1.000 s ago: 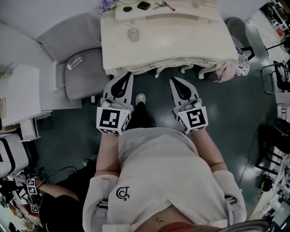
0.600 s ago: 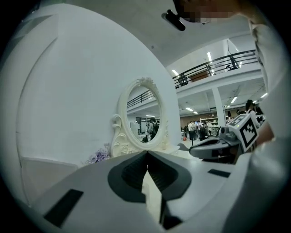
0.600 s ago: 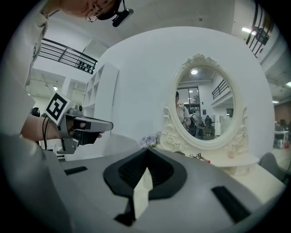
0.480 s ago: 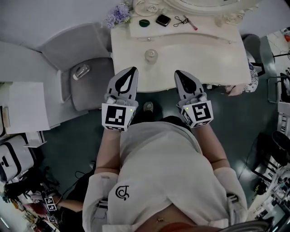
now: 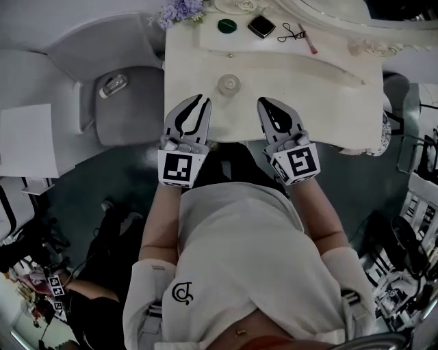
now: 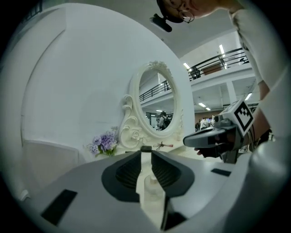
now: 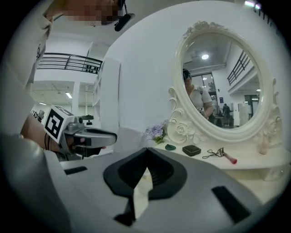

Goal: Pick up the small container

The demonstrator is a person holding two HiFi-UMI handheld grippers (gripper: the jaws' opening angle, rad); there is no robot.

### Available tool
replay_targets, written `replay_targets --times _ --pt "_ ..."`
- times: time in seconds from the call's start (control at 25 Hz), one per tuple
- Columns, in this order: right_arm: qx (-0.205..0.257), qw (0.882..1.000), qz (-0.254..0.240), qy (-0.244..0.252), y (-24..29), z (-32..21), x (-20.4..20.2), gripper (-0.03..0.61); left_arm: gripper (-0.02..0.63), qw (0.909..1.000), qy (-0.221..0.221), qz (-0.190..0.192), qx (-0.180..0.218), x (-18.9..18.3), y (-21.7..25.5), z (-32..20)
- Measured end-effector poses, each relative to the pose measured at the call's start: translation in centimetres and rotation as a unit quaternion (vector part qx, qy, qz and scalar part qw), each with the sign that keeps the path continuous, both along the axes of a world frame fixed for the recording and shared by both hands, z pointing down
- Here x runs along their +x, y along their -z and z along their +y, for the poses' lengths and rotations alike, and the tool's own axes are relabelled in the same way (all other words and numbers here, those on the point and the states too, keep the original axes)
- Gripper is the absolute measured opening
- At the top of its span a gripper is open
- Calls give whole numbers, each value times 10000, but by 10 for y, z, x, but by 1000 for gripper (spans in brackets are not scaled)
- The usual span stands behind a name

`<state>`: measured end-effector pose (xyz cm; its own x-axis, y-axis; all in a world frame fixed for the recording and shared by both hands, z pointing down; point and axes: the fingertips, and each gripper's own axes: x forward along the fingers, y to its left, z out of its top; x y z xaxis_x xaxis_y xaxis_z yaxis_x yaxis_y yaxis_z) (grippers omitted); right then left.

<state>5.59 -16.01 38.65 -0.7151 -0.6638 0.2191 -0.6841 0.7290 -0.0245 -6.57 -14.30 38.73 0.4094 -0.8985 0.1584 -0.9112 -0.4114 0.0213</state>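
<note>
The small container (image 5: 228, 84) of clear glass stands free on the cream tabletop (image 5: 328, 75). Well behind it lie purple flowers (image 5: 179, 10), a green dish (image 5: 226, 26), a black case (image 5: 261, 26) and an eyelash curler (image 5: 294, 31). Near its front left, the left gripper (image 5: 197, 102) has jaws just opening to a narrow, empty gap, and at its front right the right gripper (image 5: 265, 102) has clenched, empty jaws.

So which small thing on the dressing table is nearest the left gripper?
The clear small container, alone just ahead of the left gripper, whose empty jaws have just been opening. The green disc and black case lie back by the mirror.
</note>
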Motion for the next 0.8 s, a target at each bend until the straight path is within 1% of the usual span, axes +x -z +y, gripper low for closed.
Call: replay_targets --times 0.12,0.2,0.28,0.32,0.4,0.48,0.56,0.68,0.8 --pt "-175 9995 59 259 -19 -10 1 8 183 9990 64 -67 -438 5 -38 -3" --pt "-314 9988 74 370 -33 -18 2 8 246 9974 82 -65 -710 11 -64 -7" --pt "-431 9981 79 430 -49 -27 5 8 324 9959 96 -84 -891 17 -88 -15" --pt "-474 9978 90 446 -56 -32 6 8 351 9953 95 -103 -959 21 -100 -19" --pt "-578 9972 164 447 -71 -39 10 8 380 9934 69 -95 -1140 30 -120 -24" --pt "-727 9961 230 454 -85 -44 13 8 418 9910 65 10 -1336 38 -136 -28" --pt "-815 9952 199 510 -95 -52 13 8 442 9894 109 57 -1447 45 -148 -36" --pt "-804 9948 170 598 -103 -65 13 8 459 9887 191 -149 -1478 52 -159 -50" --pt "-835 9943 153 639 -111 -73 14 8 457 9871 329 -397 -1518 53 -169 -60"
